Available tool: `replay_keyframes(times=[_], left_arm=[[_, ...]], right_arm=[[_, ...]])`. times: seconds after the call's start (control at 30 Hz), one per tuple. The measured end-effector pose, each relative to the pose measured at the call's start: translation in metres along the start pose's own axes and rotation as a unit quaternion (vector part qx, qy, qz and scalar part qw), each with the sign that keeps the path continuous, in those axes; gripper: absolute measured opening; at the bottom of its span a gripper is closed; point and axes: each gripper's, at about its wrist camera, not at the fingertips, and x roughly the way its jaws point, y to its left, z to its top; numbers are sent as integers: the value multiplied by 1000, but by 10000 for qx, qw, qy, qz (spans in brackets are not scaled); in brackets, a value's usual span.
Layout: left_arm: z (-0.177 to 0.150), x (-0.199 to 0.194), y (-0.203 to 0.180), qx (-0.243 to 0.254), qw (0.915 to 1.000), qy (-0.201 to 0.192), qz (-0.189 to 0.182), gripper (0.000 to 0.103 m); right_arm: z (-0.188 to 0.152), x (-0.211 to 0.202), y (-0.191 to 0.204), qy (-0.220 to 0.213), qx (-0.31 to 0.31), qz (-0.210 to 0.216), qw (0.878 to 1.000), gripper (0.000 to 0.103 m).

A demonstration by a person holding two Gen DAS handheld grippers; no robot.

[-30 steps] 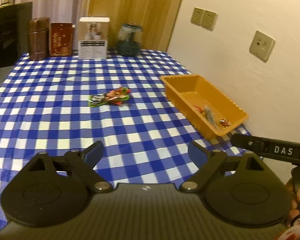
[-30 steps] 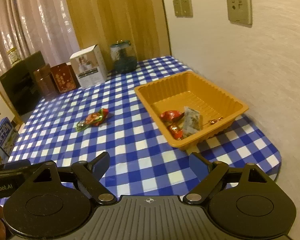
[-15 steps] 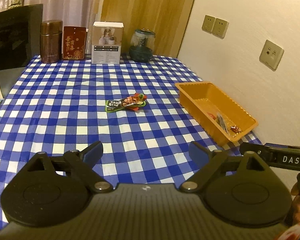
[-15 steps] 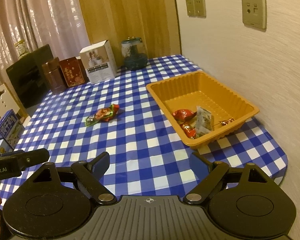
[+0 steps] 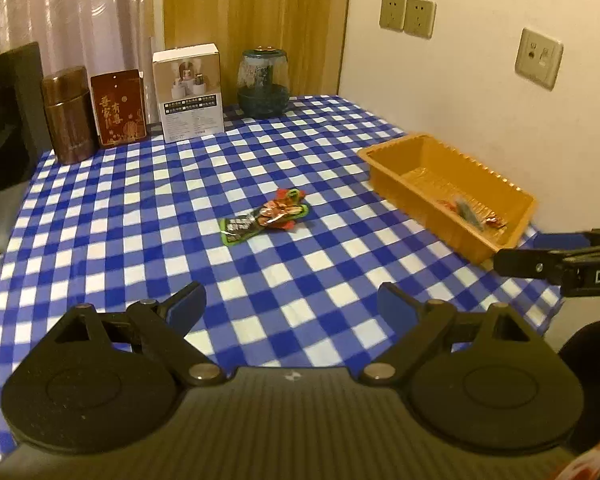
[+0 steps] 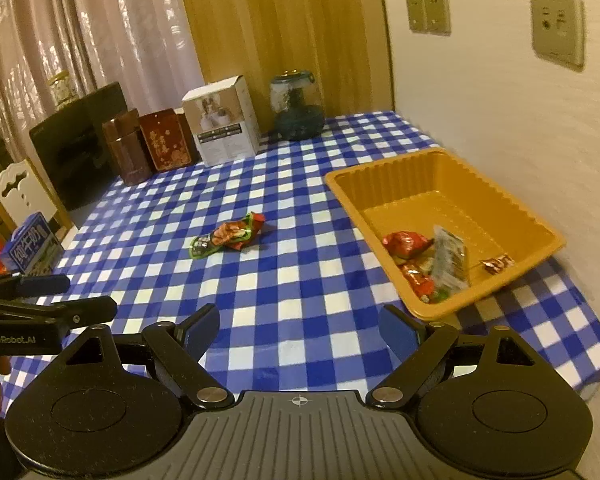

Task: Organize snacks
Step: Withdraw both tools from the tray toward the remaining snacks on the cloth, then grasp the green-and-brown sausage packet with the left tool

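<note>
A small heap of snack packets (image 5: 266, 220) (image 6: 228, 236), green, red and black, lies mid-table on the blue checked cloth. An orange plastic tray (image 5: 396, 168) (image 6: 440, 164) stands at the right by the wall and holds several wrapped snacks (image 6: 428, 260). My left gripper (image 5: 292, 304) is open and empty, well short of the heap. My right gripper (image 6: 300, 328) is also open with nothing between its fingers, near the table's front edge and left of the tray's near corner. Each gripper shows at the edge of the other's view.
Along the far edge stand a brown canister (image 5: 66, 116), a red tin (image 5: 118, 108), a white box (image 5: 190, 92) and a glass jar (image 5: 264, 84). A dark screen (image 6: 76, 140) and a blue carton (image 6: 30, 248) sit off the left side. The wall runs along the right.
Both grippers have drawn back from the table, so the heap and tray look farther off and more of the room shows. The left gripper rolled slightly. Jaws stayed wide.
</note>
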Motion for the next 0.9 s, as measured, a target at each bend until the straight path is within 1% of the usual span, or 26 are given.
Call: replay_keyframes(times=[0.43, 0.77, 0.9], left_arm=[[9, 50, 23, 275, 9993, 235, -49, 91], [15, 98, 40, 563, 9978, 299, -192, 91], [20, 120, 44, 869, 9954, 337, -211, 91]], right_arm=[[17, 60, 11, 185, -225, 107, 9995, 86], [28, 123, 15, 344, -362, 108, 9987, 86], [31, 146, 13, 416, -249, 127, 9987, 86]])
